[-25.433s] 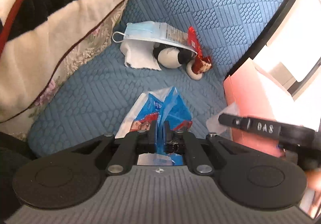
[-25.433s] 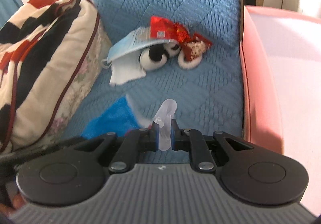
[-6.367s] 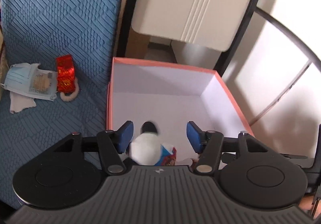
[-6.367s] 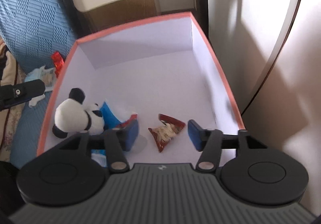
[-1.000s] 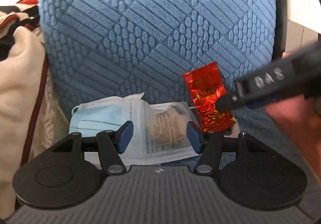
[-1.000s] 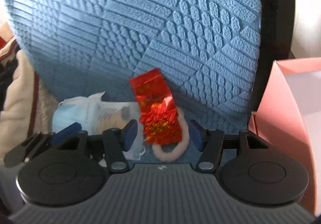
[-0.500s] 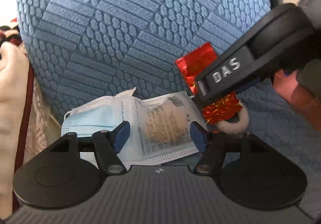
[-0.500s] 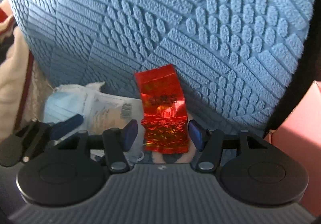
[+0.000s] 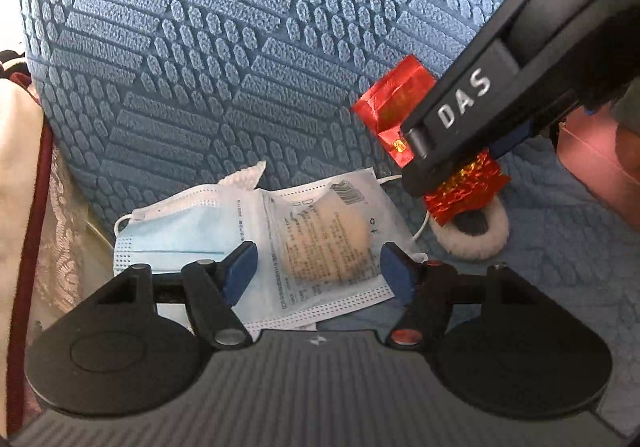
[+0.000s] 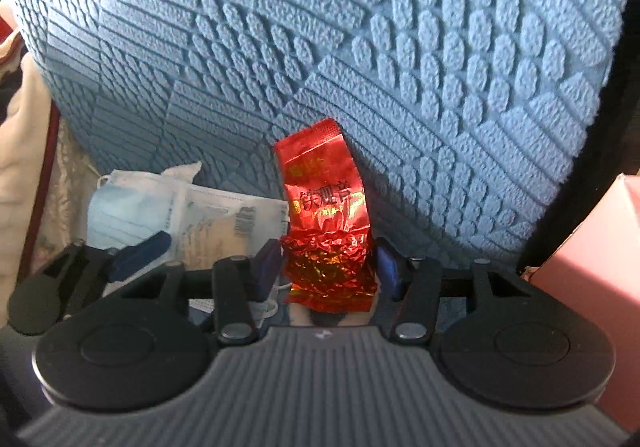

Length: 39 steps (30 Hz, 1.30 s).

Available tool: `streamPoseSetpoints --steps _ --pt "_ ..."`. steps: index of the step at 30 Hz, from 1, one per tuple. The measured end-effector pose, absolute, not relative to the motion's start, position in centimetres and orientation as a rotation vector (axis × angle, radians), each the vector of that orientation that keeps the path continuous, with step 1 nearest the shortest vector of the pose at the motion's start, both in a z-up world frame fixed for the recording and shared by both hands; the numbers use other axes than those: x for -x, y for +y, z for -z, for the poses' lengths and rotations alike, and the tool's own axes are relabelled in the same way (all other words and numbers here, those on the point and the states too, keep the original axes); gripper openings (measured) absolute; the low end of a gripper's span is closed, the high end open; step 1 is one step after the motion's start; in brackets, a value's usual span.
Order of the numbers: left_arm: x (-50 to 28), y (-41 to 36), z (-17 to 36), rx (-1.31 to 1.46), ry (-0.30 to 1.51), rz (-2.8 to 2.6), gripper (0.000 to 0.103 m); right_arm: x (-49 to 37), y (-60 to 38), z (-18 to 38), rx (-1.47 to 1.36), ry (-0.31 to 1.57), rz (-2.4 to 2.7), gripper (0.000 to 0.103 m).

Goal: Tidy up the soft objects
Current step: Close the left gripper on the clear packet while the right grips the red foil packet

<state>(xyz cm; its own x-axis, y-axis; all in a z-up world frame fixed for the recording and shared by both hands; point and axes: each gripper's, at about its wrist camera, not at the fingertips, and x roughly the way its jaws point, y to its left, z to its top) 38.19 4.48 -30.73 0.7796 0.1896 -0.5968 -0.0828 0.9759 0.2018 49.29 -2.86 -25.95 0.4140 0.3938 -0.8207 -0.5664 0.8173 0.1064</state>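
Note:
A packaged blue face mask (image 9: 224, 231) lies on the blue sofa seat, with a tan round lump (image 9: 324, 243) under its clear wrapper. My left gripper (image 9: 318, 273) is open, its jaws on either side of that lump. A red foil tea packet (image 10: 326, 231) leans against the sofa back over a white fluffy ring (image 9: 476, 235). My right gripper (image 10: 328, 267) is open, its blue pads close on both sides of the packet's crumpled lower part. In the left wrist view the right gripper's finger (image 9: 492, 99) covers the middle of the red packet (image 9: 396, 103). The mask also shows in the right wrist view (image 10: 132, 207).
The quilted blue sofa back (image 10: 320, 47) rises right behind the objects. A cream and floral blanket (image 9: 24, 207) lies at the left. The pink box (image 10: 600, 267) stands at the right, also in the left wrist view (image 9: 592, 167). A white tissue corner (image 9: 244, 175) pokes from under the mask.
Both grippers have moved closer to the sofa back. My right jaws have narrowed around the red packet. My left jaws now bracket the lump in the mask wrapper.

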Motion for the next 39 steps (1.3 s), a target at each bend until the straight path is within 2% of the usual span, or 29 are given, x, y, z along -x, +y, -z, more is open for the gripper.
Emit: streamPoseSetpoints --steps 1,2,7,12,15,16,29,39 --pt "-38.1 4.7 30.8 -0.161 0.660 -0.142 0.061 -49.3 -2.9 25.8 0.200 0.976 -0.611 0.036" --pt "-38.1 4.8 30.9 -0.150 0.660 -0.135 0.055 -49.4 -3.1 25.7 0.194 0.981 -0.611 0.036" --pt "-38.5 4.9 31.2 -0.138 0.654 -0.132 0.048 -49.6 -3.7 25.4 0.178 0.986 -0.606 0.036" --pt "-38.7 4.8 31.1 -0.126 0.658 -0.131 0.030 -49.4 -3.3 25.7 0.190 0.981 -0.611 0.035" --pt "-38.9 4.9 30.6 -0.087 0.662 -0.135 0.023 -49.2 -2.8 25.8 0.202 0.971 -0.617 0.032" --pt "-38.8 5.1 30.3 -0.063 0.665 -0.137 0.023 -49.1 -2.7 25.7 0.205 0.963 -0.620 0.029" --pt "-36.8 6.9 27.1 0.157 0.640 -0.134 0.021 -47.8 -4.4 24.0 0.193 0.933 -0.610 0.029" --pt "-33.2 7.4 26.0 0.214 0.623 -0.157 0.021 -44.8 -5.3 22.9 0.198 0.913 -0.607 0.029"
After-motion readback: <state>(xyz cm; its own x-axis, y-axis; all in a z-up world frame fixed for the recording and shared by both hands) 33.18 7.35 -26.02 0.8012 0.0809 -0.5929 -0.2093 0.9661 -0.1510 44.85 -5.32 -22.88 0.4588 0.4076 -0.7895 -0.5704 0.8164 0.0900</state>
